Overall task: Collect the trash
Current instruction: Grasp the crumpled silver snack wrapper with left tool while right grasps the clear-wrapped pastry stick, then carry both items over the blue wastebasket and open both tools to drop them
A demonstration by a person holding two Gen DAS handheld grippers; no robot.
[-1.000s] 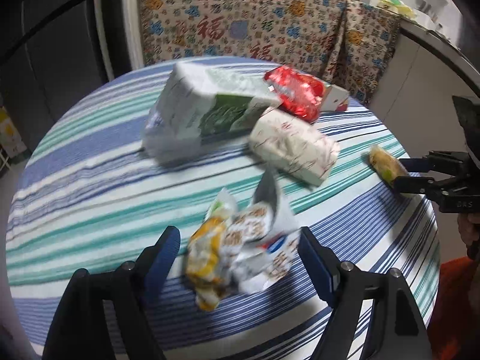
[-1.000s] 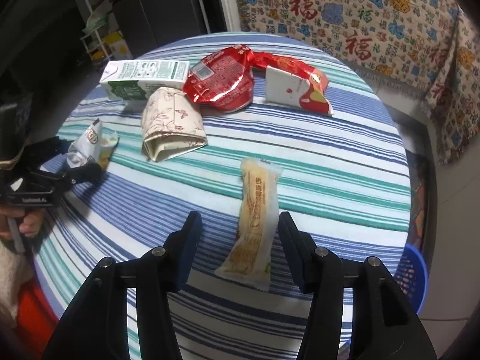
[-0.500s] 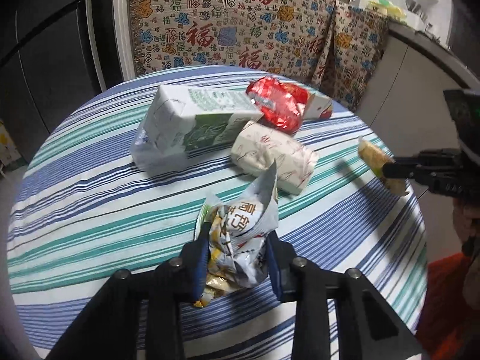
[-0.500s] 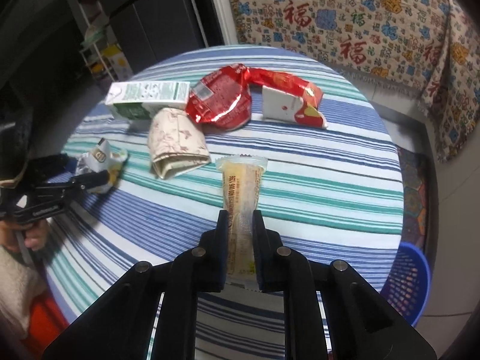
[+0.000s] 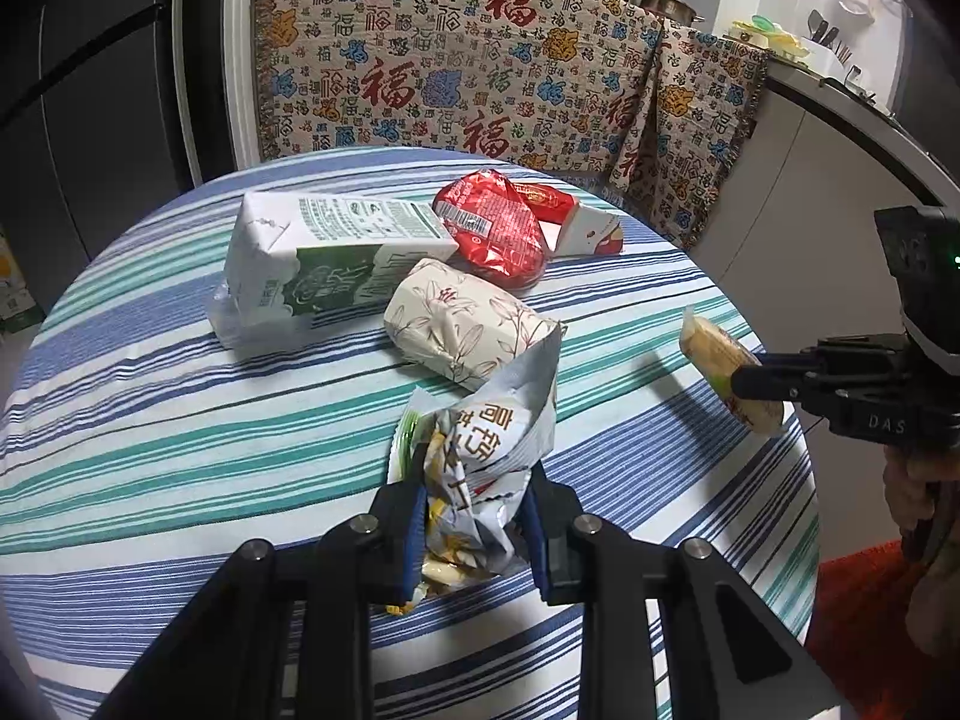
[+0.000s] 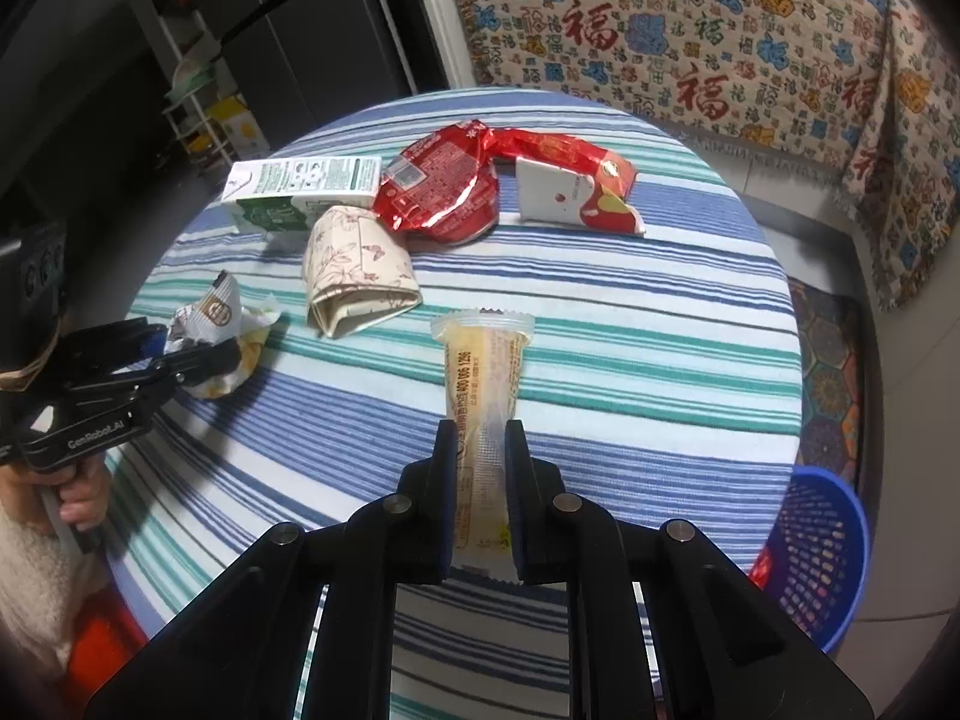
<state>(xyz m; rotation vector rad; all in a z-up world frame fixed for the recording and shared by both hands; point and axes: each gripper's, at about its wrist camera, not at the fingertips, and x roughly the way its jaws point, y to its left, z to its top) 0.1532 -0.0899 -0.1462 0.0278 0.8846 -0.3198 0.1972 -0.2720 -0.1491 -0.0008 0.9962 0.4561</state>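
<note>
Slippage is the risk: left gripper [image 5: 471, 516], just closed on the crumpled wrapper [image 5: 480, 468], and right gripper [image 6: 477, 498], clamped on the yellow packet [image 6: 486, 384], seemingly just above the table [image 6: 660, 324], pinch limp film.

The left tongs [image 5: 471, 519] have just been closing and now squeeze a crumpled silver snack bag [image 5: 486, 450] above the striped tabletop [image 5: 180, 420]; at the right edge, the right tongs [image 5: 747, 384] pinch a yellow wrapped snack [image 5: 714, 357]; a green milk carton [image 5: 312, 264] lies beyond.
</note>
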